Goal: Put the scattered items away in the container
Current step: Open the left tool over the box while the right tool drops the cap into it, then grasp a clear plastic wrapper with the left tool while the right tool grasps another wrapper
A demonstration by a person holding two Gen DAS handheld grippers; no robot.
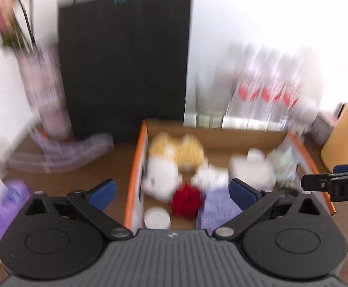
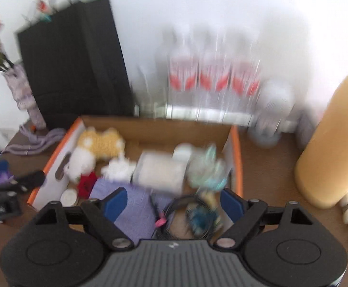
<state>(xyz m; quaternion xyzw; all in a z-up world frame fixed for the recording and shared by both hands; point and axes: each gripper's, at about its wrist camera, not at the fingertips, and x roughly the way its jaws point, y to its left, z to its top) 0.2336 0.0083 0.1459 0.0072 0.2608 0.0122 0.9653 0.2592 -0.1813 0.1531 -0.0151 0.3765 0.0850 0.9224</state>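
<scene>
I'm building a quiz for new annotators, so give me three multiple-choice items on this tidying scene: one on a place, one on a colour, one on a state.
1. Where is the yellow plush toy?
A. on the table beside the box
B. inside the cardboard box, far left corner
C. held in the fingers

2. What colour is the fuzzy ball in the box?
A. red
B. green
C. black

3. How do the left gripper and right gripper stand?
A. both shut on items
B. one open, one shut
C. both open and holding nothing

Key: B, the toy lies within the box walls; A, it shows red beside the lavender cloth; C, the blue pads stand wide apart with nothing between them.
</scene>
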